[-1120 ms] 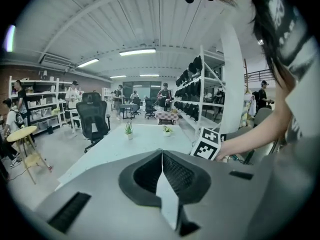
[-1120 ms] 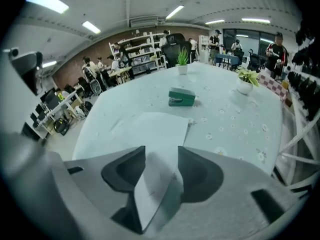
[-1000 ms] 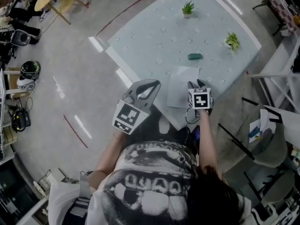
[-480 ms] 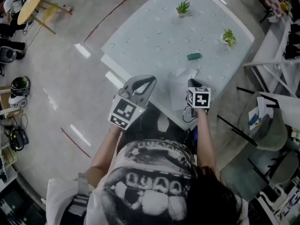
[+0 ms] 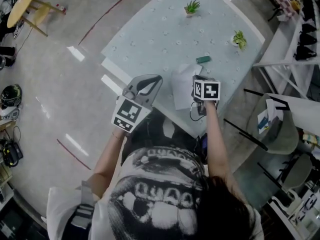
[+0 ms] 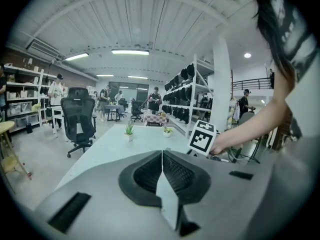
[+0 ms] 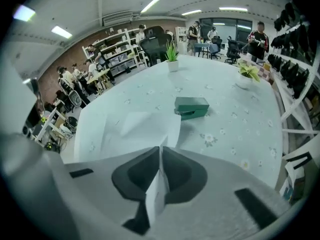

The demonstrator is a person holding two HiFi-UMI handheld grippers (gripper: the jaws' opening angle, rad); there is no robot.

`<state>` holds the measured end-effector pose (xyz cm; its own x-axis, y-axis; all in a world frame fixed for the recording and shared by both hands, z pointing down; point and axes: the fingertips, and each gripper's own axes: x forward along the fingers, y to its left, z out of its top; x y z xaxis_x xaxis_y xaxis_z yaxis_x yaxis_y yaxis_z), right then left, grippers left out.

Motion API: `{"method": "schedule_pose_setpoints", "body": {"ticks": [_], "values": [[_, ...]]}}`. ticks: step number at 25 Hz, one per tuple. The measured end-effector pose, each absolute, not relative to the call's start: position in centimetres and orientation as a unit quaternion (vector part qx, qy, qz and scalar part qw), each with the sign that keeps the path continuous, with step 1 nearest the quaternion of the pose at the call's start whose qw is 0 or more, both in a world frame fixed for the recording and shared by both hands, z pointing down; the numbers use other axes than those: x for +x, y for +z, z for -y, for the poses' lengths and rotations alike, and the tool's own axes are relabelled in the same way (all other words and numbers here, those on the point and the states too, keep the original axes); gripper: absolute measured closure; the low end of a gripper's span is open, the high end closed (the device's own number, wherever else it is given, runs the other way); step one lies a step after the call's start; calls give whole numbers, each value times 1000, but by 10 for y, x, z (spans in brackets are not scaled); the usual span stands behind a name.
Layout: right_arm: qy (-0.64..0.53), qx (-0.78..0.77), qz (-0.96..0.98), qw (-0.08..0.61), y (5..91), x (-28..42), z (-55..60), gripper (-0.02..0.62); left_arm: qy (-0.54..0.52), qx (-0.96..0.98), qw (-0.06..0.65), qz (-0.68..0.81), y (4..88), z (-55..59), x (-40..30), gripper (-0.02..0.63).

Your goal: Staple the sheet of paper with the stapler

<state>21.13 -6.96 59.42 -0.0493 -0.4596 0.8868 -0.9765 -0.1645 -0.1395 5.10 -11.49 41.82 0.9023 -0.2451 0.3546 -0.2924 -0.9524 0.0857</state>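
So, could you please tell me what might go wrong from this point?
1. The right tongs have just closed on an edge of the sheet of paper, which already buckles there; a hard pull could crease or tear it.
2. The stapler lies apart from the sheet, and the left tongs are shut and empty; unless they open first, they may push the stapler away rather than grip it.

Light is given by ceiling strip lights (image 6: 130, 51); glare is thrown on the floor (image 5: 76, 53); gripper views are bent and darkened at the edges.
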Motion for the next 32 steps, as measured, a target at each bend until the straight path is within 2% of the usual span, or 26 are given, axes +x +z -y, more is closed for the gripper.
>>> {"method": "schedule_pose_setpoints", "body": {"ticks": [4, 13, 23, 32], "values": [[476, 615, 571, 264, 594, 205, 81, 565, 163, 974, 75, 135, 420, 117, 51, 601], [464, 581, 600, 295, 604, 203, 113, 565, 142, 973, 99, 155, 438, 138, 44, 601], [395, 546, 623, 396, 596, 222, 126, 563, 131, 966, 117, 189, 442, 155, 31, 601], [349, 549, 626, 431, 596, 228, 124, 548, 128, 965, 123, 194, 447, 164, 32, 601]]}}
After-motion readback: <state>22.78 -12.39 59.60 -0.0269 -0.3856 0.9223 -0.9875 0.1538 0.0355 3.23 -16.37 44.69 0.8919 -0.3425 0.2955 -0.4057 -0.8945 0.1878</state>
